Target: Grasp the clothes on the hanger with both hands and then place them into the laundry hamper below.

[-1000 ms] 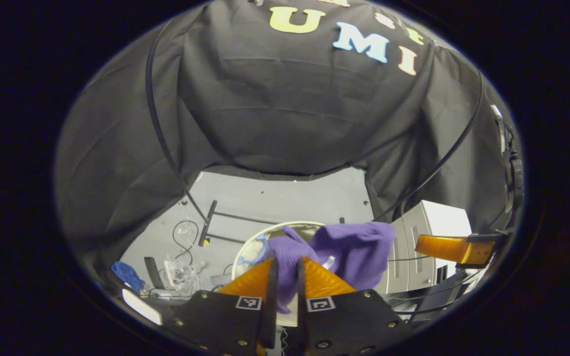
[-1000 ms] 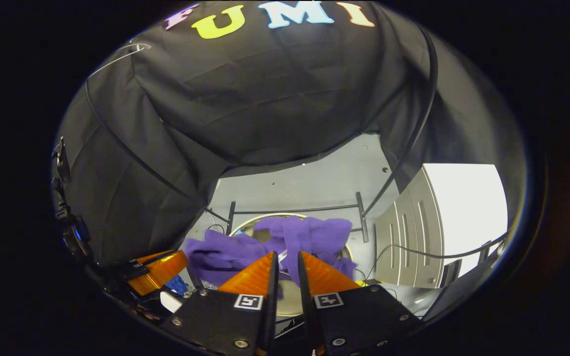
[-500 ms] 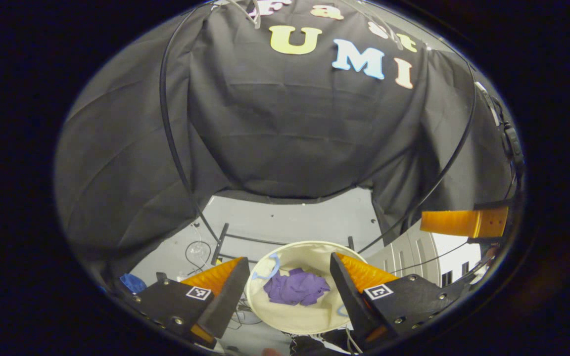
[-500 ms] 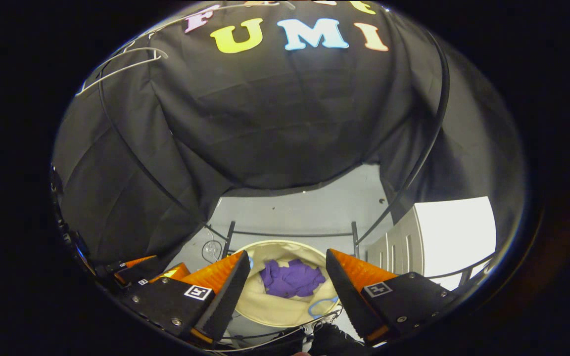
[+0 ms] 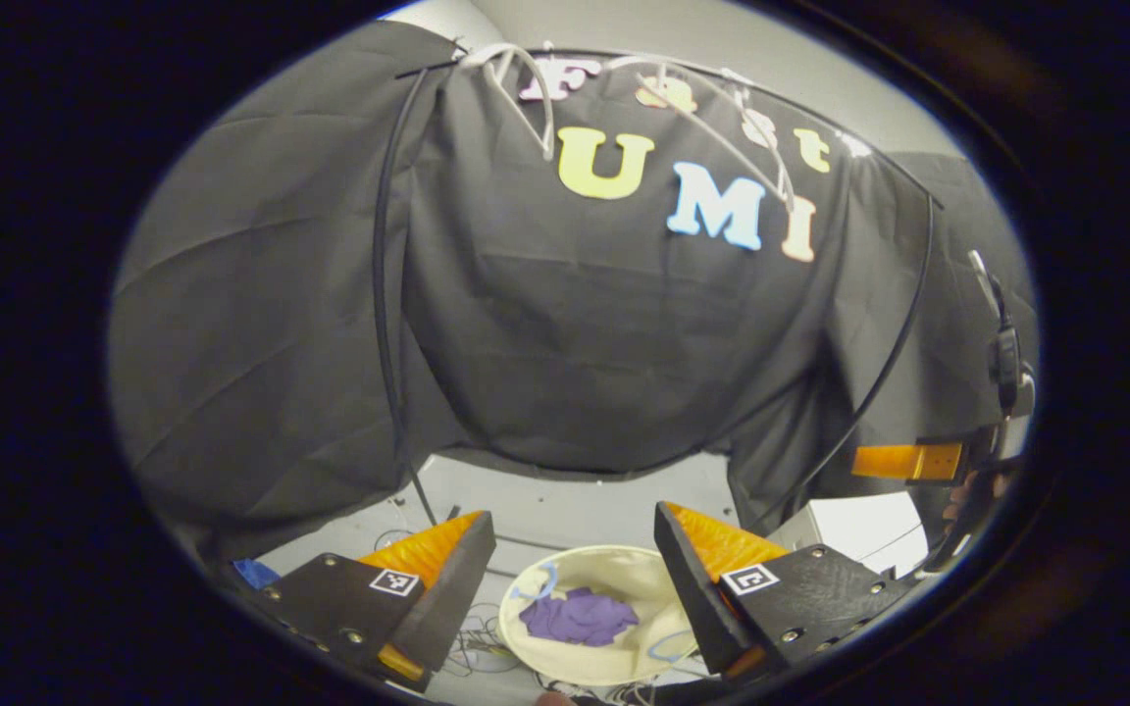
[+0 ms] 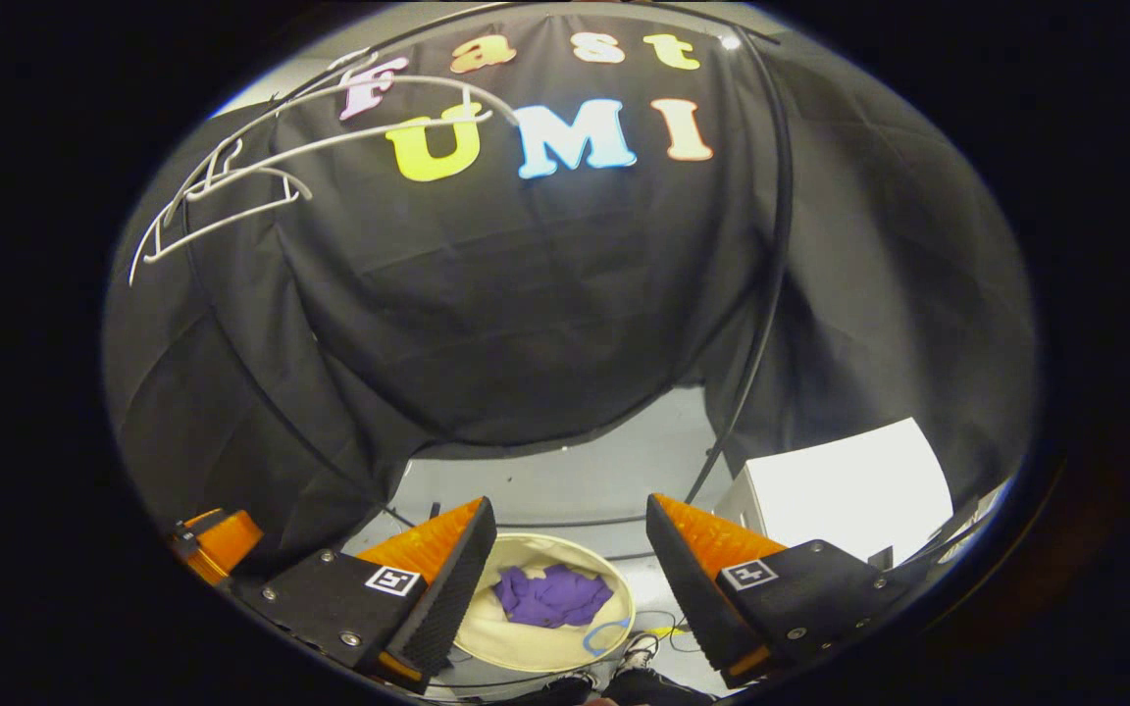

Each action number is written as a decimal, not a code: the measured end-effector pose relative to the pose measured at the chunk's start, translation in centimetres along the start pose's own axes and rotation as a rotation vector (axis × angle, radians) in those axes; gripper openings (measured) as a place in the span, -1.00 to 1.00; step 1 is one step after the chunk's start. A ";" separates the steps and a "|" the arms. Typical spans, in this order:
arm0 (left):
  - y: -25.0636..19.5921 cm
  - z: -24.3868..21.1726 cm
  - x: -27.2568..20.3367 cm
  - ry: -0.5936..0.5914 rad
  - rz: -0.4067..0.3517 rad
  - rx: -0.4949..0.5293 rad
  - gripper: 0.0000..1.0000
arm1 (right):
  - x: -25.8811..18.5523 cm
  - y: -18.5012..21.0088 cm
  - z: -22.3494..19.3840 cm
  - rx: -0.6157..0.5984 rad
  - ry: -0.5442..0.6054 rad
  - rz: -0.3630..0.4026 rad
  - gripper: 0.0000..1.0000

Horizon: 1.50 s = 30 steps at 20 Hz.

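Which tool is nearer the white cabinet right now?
The right tool. In the right gripper view, the cabinet sits just past its own fingers on one side, while the left tool shows off on the opposite side, away from the cabinet.

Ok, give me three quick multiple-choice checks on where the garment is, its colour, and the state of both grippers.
1. Where is the garment?
A. On a hanger
B. In the hamper
C. On the floor beside the hamper

2. What colour is the garment?
A. Purple
B. Red
C. White

3. How are the two grippers?
A. Both shut on the garment
B. One open, one shut
C. Both open, holding nothing

Answers:
1. B: the garment lies bunched inside the hamper, and the hangers are bare.
2. A: it shows purple against the cream hamper lining in both views.
3. C: the left gripper and the right gripper each have their fingers spread wide with only air between, above the hamper.
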<state>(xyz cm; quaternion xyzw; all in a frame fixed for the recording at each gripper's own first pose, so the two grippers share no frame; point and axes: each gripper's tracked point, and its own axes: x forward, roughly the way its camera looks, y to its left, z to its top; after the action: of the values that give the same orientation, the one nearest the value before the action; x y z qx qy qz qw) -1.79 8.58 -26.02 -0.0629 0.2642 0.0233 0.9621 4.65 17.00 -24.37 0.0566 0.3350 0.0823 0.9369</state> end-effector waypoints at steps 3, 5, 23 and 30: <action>0.8 5.1 -1.8 -0.097 0.022 -0.027 0.80 | -1.9 -0.8 4.4 -0.020 -0.113 -0.001 0.91; 0.6 8.4 -3.1 -0.164 0.037 -0.035 0.82 | -3.4 -1.7 7.4 -0.044 -0.197 0.001 0.90; -16.5 21.0 -21.4 -0.559 0.054 0.022 0.97 | -16.8 -22.3 17.4 -0.123 -0.609 -0.055 0.82; -14.1 21.6 -22.2 -0.557 0.100 0.041 0.97 | -17.5 -23.3 18.8 -0.080 -0.648 -0.067 0.90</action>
<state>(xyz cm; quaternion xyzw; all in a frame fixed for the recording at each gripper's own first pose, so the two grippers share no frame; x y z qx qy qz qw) -8.90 -2.76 5.26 -0.0215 -0.0073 0.0819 0.9964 6.03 -10.12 -2.86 0.0319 0.0176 0.0424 0.9984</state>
